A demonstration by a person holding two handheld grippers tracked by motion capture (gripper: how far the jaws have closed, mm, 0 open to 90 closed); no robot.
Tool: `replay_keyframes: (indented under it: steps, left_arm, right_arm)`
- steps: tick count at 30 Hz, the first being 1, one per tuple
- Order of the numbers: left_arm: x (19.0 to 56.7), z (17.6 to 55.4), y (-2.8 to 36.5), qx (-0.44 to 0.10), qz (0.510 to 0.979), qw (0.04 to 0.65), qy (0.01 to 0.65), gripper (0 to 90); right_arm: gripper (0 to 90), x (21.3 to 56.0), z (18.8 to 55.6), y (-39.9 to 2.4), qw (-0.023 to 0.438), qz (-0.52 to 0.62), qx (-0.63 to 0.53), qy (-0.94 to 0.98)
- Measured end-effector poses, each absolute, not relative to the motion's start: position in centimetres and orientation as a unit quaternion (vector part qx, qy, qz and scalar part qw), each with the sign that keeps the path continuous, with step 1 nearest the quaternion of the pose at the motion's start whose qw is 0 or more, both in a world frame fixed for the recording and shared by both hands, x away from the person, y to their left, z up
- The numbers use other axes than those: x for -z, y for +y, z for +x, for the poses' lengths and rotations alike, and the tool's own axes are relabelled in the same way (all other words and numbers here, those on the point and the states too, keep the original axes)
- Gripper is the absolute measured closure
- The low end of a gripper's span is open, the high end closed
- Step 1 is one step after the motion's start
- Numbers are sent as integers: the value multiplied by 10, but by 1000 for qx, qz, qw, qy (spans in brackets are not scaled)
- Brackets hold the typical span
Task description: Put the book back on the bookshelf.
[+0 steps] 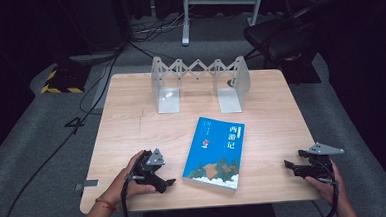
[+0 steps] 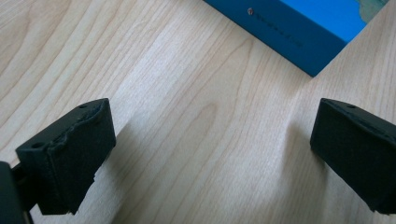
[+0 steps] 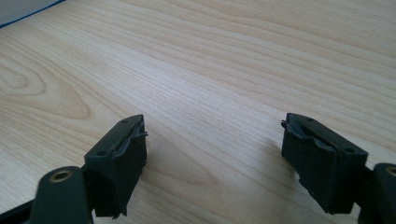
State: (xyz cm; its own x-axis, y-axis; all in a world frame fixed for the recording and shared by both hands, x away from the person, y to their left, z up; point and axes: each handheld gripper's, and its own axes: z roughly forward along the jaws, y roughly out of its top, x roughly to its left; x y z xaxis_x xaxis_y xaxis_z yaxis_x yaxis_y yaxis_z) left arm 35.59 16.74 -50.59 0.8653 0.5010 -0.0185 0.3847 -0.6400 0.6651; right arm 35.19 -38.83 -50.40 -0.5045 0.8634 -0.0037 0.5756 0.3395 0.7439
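Book (image 1: 214, 153) lies flat between both hand-held grippers, left (image 1: 169, 182) and right (image 1: 287, 164), jaws apart and empty; a shallow pinch could just skid it along the counter (image 1: 131, 121).

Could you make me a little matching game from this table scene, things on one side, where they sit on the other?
Things:
1. book
2. bookend rack
3. left gripper
4. right gripper

Places:
A. far edge of the table, standing upright
B. near right corner, jaws open over bare wood
C. lying flat in the middle, blue cover up
D. near edge, just left of the book, jaws open

Pairs: 1-C, 2-A, 3-D, 4-B
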Motion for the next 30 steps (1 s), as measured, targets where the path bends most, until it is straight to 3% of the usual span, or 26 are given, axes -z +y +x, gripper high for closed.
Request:
replay_keyframes:
  steps: [20,30]
  left_arm:
    - [506,351,165,-95,893,341,278,2]
    - [506,352,164,-96,893,341,278,2]
  right_arm:
    - [233,500,357,-378,160,380,-355,839]
    - [259,478,367,-307,130,278,-346,887]
